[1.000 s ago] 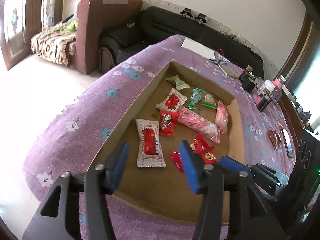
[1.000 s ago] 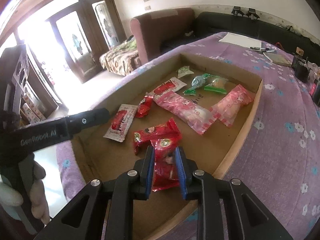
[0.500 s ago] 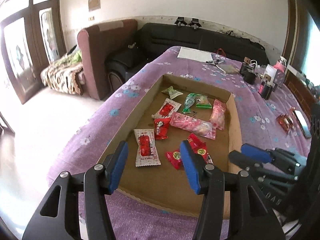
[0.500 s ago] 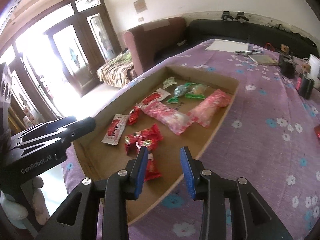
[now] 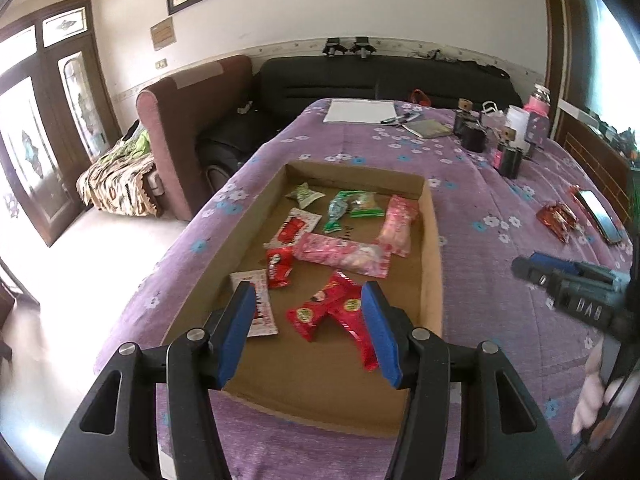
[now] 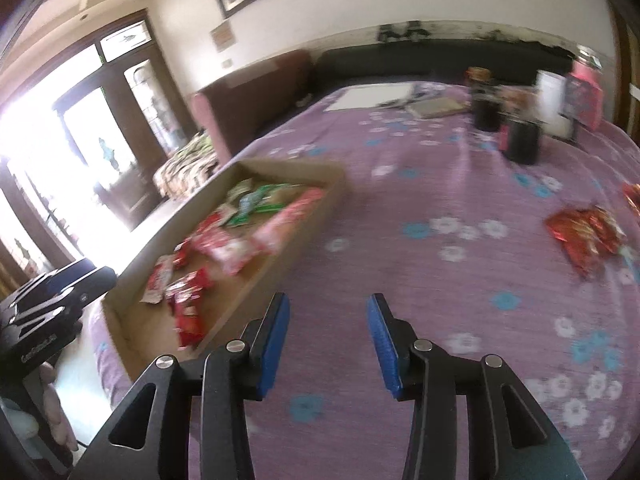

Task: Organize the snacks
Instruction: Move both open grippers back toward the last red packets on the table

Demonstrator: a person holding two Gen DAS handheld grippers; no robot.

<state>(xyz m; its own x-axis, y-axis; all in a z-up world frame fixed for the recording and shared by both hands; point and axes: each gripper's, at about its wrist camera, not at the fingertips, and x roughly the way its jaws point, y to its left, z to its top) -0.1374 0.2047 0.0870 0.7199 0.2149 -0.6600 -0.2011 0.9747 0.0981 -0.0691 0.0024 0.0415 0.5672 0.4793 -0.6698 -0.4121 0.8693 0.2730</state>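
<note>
Right gripper (image 6: 329, 340) fingers just opening, empty, over purple cloth; left gripper (image 5: 310, 330) fingers apart (nothing held) above snack tray (image 5: 434, 240).

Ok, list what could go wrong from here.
1. The red packet still lies out on the cloth near a phone; a loose grab might nudge the phone.
2. The right gripper, jaws just opened and empty, shows motion blur; it may overshoot the packet.
3. Packets overlap near the box front; the left gripper hovering there could snag one.
</note>
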